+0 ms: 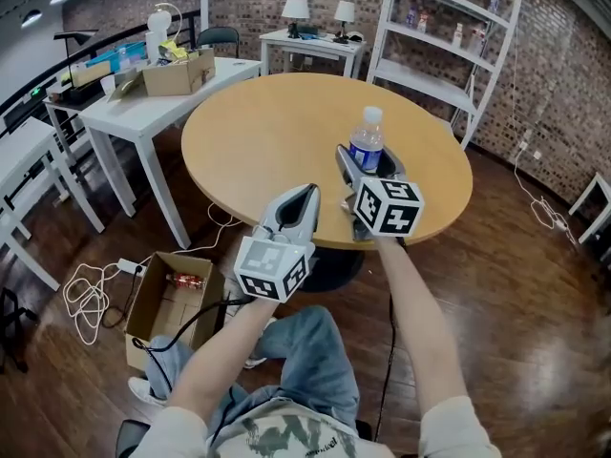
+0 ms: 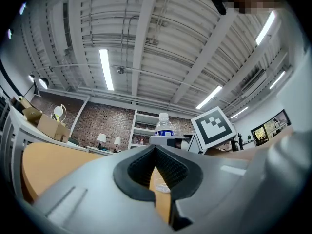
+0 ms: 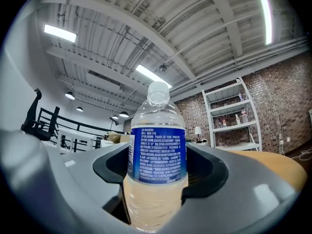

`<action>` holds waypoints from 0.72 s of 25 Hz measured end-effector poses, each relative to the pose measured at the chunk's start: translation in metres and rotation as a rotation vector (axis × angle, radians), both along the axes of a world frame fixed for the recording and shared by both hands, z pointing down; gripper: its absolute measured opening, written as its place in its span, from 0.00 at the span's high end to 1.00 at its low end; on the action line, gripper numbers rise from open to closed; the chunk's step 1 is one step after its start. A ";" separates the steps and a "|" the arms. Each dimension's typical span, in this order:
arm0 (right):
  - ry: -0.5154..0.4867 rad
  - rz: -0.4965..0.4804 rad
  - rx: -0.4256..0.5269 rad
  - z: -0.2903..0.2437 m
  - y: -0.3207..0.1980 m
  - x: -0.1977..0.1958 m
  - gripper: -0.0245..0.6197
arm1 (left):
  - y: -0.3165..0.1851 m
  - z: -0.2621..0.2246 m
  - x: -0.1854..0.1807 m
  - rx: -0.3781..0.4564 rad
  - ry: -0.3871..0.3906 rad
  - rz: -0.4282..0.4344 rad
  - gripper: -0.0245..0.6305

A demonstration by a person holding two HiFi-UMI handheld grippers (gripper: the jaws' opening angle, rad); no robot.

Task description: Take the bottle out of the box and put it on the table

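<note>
The right gripper is clamped on a clear plastic bottle with a blue label and a white cap. In the right gripper view its two dark padded fingers press the lower body of the bottle from either side, with the label and cap rising above them. The bottle stands upright between those fingers on the round, light wooden table, towards the edge nearest the person, and the same wooden top shows beyond the right-hand finger. The left gripper is held just to the left of the right one, over the near rim of the table, and grasps nothing. In the left gripper view its ribbed fingers are pressed together at the tips, with only a thin sliver of the tabletop showing lower down between them. Straight ahead of those closed fingertips are the bottle and the black-and-white marker cube of the right gripper. Below and to the left of the left gripper's fingers, an open brown cardboard box sits on the dark wooden floor with something small and reddish inside, and white cables lie tangled beside it. Beyond the right gripper's fingers a white metal shelving unit stands against the brick wall.
</note>
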State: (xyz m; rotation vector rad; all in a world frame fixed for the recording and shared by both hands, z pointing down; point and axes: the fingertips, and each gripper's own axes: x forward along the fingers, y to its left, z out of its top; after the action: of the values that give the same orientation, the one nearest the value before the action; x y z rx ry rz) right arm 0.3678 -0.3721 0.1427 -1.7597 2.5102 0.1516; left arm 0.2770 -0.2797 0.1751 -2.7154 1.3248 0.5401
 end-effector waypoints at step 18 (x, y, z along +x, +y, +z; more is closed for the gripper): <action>0.020 0.054 0.044 -0.006 0.024 0.014 0.44 | 0.007 0.014 0.000 -0.028 -0.016 0.008 0.99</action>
State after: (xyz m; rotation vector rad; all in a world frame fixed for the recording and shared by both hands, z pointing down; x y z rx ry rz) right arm 0.3818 -0.3486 0.1369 -1.8189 2.4545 0.2271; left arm 0.2775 -0.2731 0.1894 -2.7425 1.3285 0.5031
